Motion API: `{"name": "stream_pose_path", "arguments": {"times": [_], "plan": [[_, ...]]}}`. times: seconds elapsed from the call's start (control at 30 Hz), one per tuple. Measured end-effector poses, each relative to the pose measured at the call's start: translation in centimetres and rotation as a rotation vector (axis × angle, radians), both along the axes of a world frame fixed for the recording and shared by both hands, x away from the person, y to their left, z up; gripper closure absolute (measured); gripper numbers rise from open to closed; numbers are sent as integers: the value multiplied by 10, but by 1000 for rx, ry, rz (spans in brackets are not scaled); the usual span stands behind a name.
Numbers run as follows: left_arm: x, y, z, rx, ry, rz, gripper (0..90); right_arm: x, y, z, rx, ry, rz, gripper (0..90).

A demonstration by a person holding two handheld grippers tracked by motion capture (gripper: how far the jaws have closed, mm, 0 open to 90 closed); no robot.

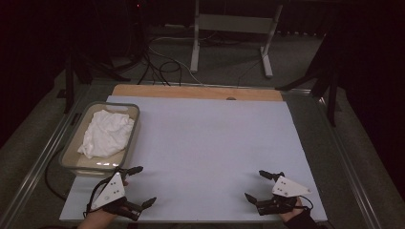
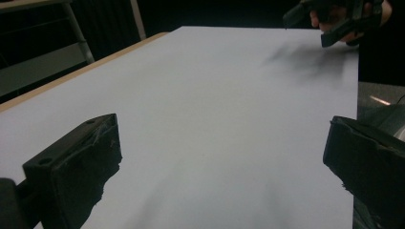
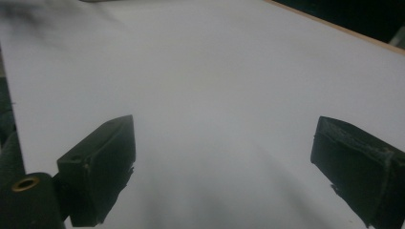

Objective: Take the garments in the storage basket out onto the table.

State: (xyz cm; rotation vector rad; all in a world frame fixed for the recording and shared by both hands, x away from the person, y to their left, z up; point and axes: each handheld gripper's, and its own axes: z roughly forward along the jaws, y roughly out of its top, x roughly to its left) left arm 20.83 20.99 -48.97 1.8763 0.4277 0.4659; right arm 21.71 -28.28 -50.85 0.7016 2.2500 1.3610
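Cloth (image 1: 106, 133), white and crumpled, lies inside a shallow tub (image 1: 135, 114) at the left edge of the table in the high view. The tub stands on the pale sheet (image 1: 210, 143) that covers most of the tabletop, with a strip of bare wood (image 1: 191, 91) showing along the far edge. The left gripper (image 1: 139, 186) hovers near the front left corner of the sheet, just beside the tub's near end but not touching the cloth; its jaws are spread wide with nothing between them. The right gripper (image 1: 261, 185) sits near the front right corner, well apart from the tub, jaws likewise spread and holding nothing. A hand shows at the bottom behind each gripper.

In the left gripper view, the two black jaws rise from the bottom corners, far apart, with only the bare pale sheet (image 2: 210, 119) between them. The right gripper (image 2: 305, 26), held in a hand, shows at the top right, casting a soft shadow on the sheet.

In the right gripper view, the jaws stand wide apart over the sheet (image 3: 215, 95), nothing gripped, and the wooden edge (image 3: 334, 28) runs across the top right.
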Motion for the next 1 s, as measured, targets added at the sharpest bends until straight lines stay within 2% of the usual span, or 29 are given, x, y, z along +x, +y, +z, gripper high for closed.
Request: {"name": "stream_pose_path", "arguments": {"times": [0.13,0.17,0.5,0.73,0.83,1.0], "plan": [[0,0,0,2,5,-8,3,-1,1,-1,-20,-23,-5,81],[0,0,-1,4,5,-6,3,-2,4,-2,-41,-32,1,81],[0,-1,-2,19,3,-6,3,-2,9,-5,-28,-8,-5,81],[1,-4,-4,31,13,-22,2,5,7,-6,-28,-43,-6,82],[1,-4,-4,37,11,-21,2,6,8,-7,-25,-35,0,82],[2,-6,-5,56,30,-30,3,5,8,-7,-14,-35,4,82]]}}
